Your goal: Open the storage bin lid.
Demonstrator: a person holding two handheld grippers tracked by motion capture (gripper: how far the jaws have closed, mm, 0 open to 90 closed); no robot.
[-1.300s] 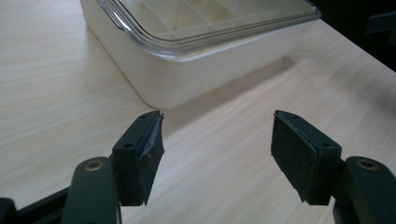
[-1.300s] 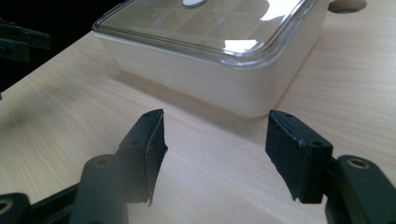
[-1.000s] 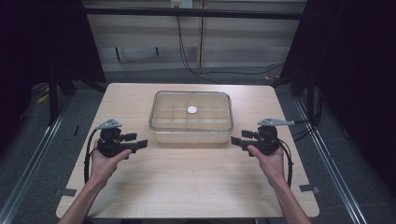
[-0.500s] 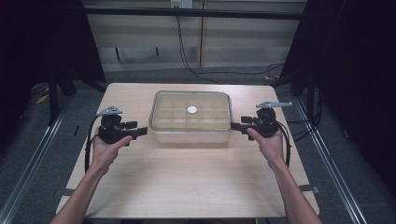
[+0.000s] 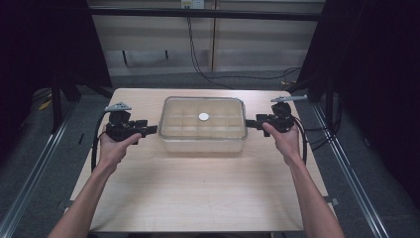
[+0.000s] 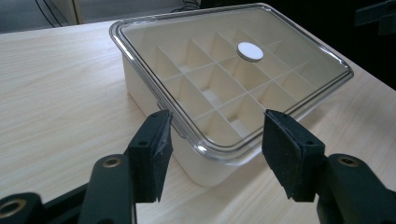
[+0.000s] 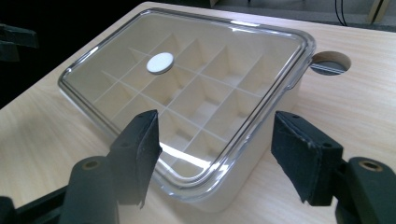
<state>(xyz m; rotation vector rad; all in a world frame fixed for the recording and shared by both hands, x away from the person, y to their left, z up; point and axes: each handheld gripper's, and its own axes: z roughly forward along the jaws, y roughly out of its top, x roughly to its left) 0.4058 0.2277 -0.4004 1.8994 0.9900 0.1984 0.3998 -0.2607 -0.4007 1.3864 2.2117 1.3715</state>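
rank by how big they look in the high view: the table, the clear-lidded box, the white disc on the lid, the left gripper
1. table
2. clear-lidded box
3. left gripper, clearly smaller than the box
4. white disc, smallest by far

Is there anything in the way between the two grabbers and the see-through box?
Nothing visible. The left gripper and right gripper sit at opposite ends of the box, jaws open, with bare table in between.

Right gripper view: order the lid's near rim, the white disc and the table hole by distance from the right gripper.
1. Lid's near rim, just ahead, between the open jaws.
2. White disc, mid-lid, left of centre.
3. Table hole, beyond the box's far right corner, though close to the disc's range.
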